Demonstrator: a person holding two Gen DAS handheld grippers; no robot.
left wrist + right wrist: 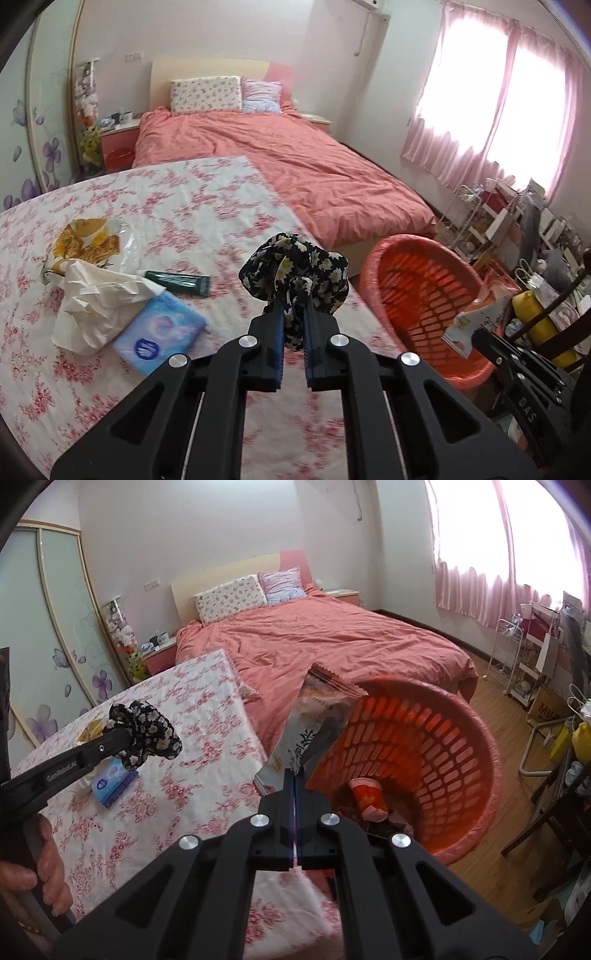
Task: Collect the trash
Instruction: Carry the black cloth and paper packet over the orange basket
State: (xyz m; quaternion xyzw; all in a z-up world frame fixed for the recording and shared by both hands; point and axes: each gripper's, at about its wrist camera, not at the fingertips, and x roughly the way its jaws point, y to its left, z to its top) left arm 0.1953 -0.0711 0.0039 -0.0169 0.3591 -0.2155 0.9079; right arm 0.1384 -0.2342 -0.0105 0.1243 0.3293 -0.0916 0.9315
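Above the slatted plastic basket [461, 746], right gripper [294, 775] pinches a crinkly wrapper [317, 716].

The crumpled white bag [92, 306] hides part of the snack wrapper [86, 240]; the tablecloth [207, 206] is motion-blurred.

The table [207, 206], under a pink floral cloth, carries a yellow wrapper [86, 236], crumpled white paper [92, 306], a green tube [177, 282] and a blue tissue pack [159, 334]
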